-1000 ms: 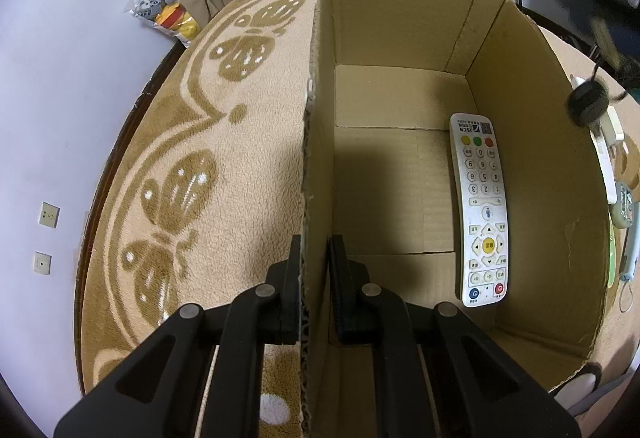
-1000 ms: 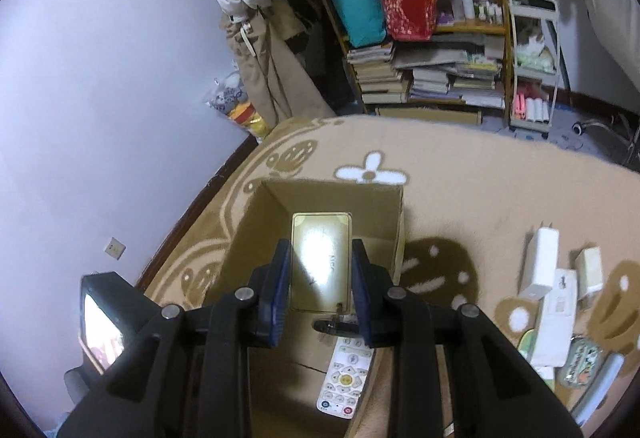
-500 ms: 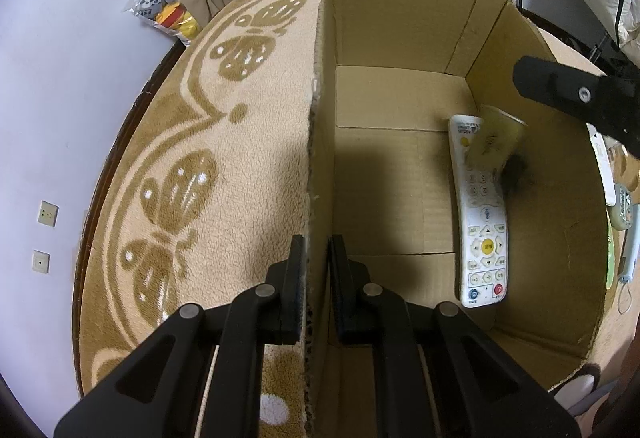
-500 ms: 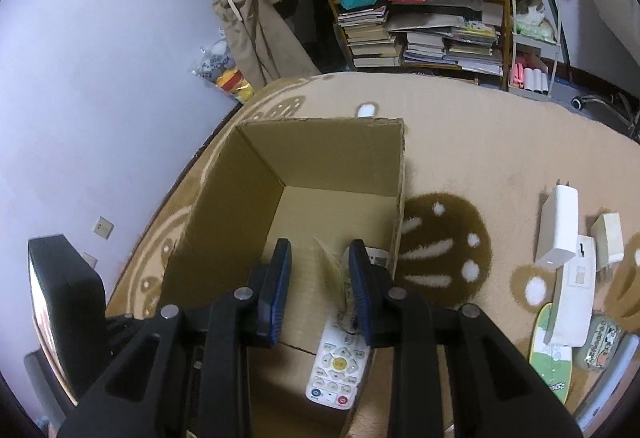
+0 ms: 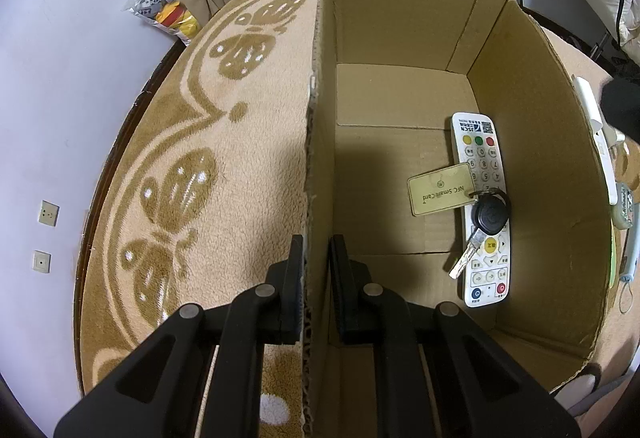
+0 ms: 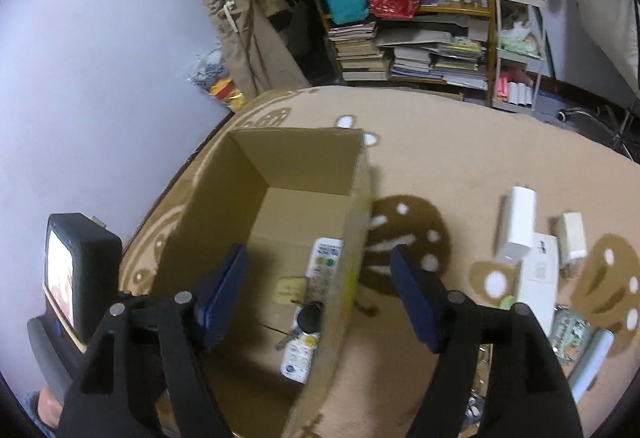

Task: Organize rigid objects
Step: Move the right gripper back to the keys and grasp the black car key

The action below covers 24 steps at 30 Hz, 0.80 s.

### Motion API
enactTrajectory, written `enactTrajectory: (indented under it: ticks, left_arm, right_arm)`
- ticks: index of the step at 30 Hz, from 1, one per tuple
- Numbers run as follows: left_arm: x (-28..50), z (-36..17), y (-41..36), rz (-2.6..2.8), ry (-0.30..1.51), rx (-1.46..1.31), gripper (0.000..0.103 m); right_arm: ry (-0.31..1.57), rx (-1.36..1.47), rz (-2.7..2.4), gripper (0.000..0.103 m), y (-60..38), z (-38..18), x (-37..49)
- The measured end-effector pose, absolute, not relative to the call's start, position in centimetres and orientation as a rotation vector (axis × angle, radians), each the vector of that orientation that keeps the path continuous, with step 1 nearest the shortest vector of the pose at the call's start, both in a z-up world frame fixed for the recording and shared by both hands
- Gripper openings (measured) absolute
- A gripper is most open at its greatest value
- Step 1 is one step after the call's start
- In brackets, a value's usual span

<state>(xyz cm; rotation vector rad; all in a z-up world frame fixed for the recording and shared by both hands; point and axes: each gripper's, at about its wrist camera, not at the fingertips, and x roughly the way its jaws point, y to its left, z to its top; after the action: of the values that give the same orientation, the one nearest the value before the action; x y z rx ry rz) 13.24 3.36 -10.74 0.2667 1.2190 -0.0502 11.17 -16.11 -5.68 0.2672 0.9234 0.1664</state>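
1. While the left gripper (image 5: 316, 278) stays out of the loading, it steadies the cardboard box (image 5: 400, 17): its jaws are pinched on the near part of the box's left wall, one finger outside and one inside.
2. The right gripper (image 6: 320, 298) hangs above the box's open top with its jaws opening wide; nothing sits between them.
3. Inside the box, a white remote control (image 5: 482, 209) lies flat along the right wall, and a key bunch with a black fob (image 5: 490, 213) and a gold NFC smart card tag (image 5: 440, 189) rests across its middle, the tag spilling onto the box floor.
4. Judged from this, the drop of the keys is the step just being finished.
5. More rigid things wait on the rug (image 6: 480, 157) to the right of the box: a white charger (image 6: 518, 226), a smaller white adapter (image 6: 574, 238), a flat white box (image 6: 538, 278).
6. The next move likely calls for swinging the spread right gripper over to one of these, closing across its narrow sides, and carrying it back to the box.
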Motion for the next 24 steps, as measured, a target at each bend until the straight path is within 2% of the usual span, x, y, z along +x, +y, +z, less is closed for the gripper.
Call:
enactTrajectory:
  ticks: [6,9,24]
  left_arm:
    - [13.3,-10.8,3.5,-0.049,1.223,0.263,0.012]
    - [13.4,-10.8,3.5,-0.048,1.224,0.262,0.012]
    - [13.2,-10.9,3.6,-0.048,1.233,0.269,0.012]
  right_arm:
    - [0.982,0.247,0.075,0.08,-18.3,-6.9,9.5]
    - [0.999,0.261,0.048,0.088,-19.5,-7.9,8.4]
    - [1.141,0.355,0.005,0.088,-22.9,-14.1,5.6]
